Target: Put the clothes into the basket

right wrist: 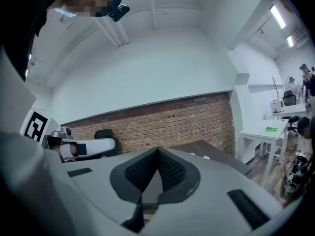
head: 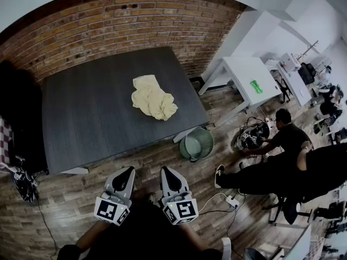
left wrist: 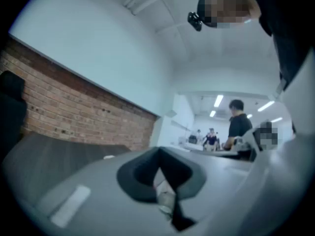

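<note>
Both grippers sit lowest in the head view, side by side over the wooden floor [head: 65,210]. Left gripper [head: 129,171]: jaws together at the tips, nothing between them. Right gripper [head: 165,170]: jaws likewise closed, gripping nothing.

Markings: each marker cube, left [head: 112,210] and right [head: 180,210], carries black-and-white square patterns.

Clothes [head: 153,97]: one pale yellow garment, crumpled, lying on the dark grey table [head: 81,118], right of its middle. Long axis runs from the far left to the near right, the bulkier end nearer the table's front edge.

Basket [head: 208,141]: green, round, standing upright on the floor just beside the table's near right corner. Its pale bottom shows from above. Well apart from the garment.

Background: brick wall [head: 124,20] behind the table.
</note>
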### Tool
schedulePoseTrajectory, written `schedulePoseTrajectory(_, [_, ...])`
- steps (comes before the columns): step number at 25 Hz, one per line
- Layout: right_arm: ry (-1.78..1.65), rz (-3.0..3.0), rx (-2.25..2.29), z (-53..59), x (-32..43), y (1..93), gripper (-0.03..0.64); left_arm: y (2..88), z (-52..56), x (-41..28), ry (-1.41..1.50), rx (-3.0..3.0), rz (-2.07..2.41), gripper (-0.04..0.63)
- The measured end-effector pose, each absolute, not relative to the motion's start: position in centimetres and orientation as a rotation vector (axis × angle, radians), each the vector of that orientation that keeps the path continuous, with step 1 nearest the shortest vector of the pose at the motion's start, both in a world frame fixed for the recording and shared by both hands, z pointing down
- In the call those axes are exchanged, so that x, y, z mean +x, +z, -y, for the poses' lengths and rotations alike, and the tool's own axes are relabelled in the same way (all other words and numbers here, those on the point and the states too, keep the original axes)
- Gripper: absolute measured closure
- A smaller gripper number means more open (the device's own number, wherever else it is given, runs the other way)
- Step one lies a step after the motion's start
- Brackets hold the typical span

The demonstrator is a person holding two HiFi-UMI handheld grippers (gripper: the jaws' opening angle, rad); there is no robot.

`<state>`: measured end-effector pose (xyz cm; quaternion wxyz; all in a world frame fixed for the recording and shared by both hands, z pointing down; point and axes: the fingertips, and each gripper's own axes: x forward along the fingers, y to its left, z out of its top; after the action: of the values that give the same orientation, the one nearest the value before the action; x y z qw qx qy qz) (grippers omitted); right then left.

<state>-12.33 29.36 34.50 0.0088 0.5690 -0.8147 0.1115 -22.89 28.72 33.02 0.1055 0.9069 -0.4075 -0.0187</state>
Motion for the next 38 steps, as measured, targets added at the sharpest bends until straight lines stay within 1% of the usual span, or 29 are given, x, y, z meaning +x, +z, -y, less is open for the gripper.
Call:
schedulePoseTrajectory(13, [0.370,2.574,1.758,-29.5,-12.2,34.1,0.612,33.2,-28.9,-22.5,-0.047,2.661,1.213,0.591])
schedulePoseTrajectory(32, [0.386,2.649,1.671,-33.5,-7.2,34.8,0.612,33.5,-33.1,-16.9,-0.019,2.642,1.293,0.591])
schedulePoseTrajectory(38, [0.374,2.655,1.641,-33.7,-6.1,35.6,0.612,33.4,-33.8,-16.5,-0.036,2.621,1.344,0.591])
